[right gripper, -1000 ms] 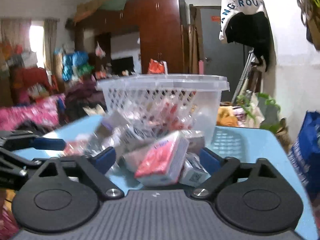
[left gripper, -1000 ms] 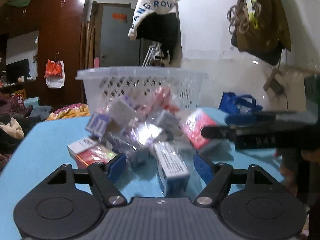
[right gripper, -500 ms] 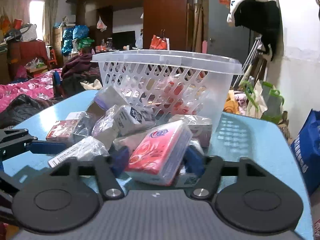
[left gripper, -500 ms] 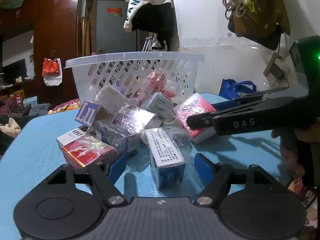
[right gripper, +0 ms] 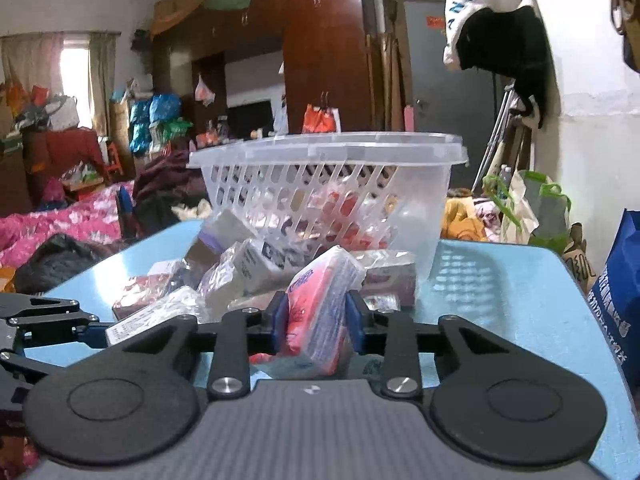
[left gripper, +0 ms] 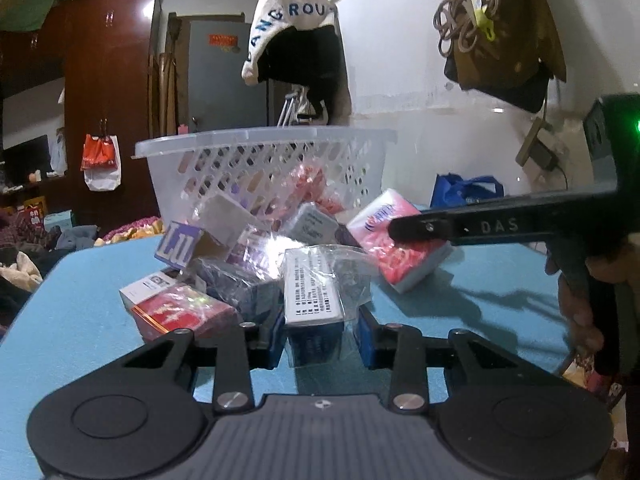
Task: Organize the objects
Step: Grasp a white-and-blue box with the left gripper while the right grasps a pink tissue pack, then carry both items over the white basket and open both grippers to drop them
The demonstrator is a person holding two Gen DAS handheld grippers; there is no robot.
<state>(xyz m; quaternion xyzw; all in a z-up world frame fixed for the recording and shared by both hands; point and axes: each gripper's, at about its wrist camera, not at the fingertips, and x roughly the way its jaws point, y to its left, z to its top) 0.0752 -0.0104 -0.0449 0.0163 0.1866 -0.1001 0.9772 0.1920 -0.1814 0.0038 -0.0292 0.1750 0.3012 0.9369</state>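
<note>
A clear plastic basket (left gripper: 264,160) stands on the blue table (left gripper: 80,300), with a heap of wrapped boxes and packs in front of it. My left gripper (left gripper: 320,336) has its blue pads on either side of a bagged white and blue box (left gripper: 314,296); the left pad touches it, a small gap shows on the right. My right gripper (right gripper: 316,324) is shut on a red and pink tissue pack (right gripper: 320,304), which also shows in the left wrist view (left gripper: 400,252). The basket (right gripper: 328,184) holds red packs.
A red cigarette box (left gripper: 176,308) and a purple box (left gripper: 180,244) lie left of the heap. A blue bag (right gripper: 616,292) stands off the table's right edge. Clothes and bags hang on the wall behind. A cluttered bed (right gripper: 60,224) lies far left.
Both grippers have narrowed their jaws. The right one closed onto the tissue pack and tipped it upright. The left one closed in around the bagged box.
</note>
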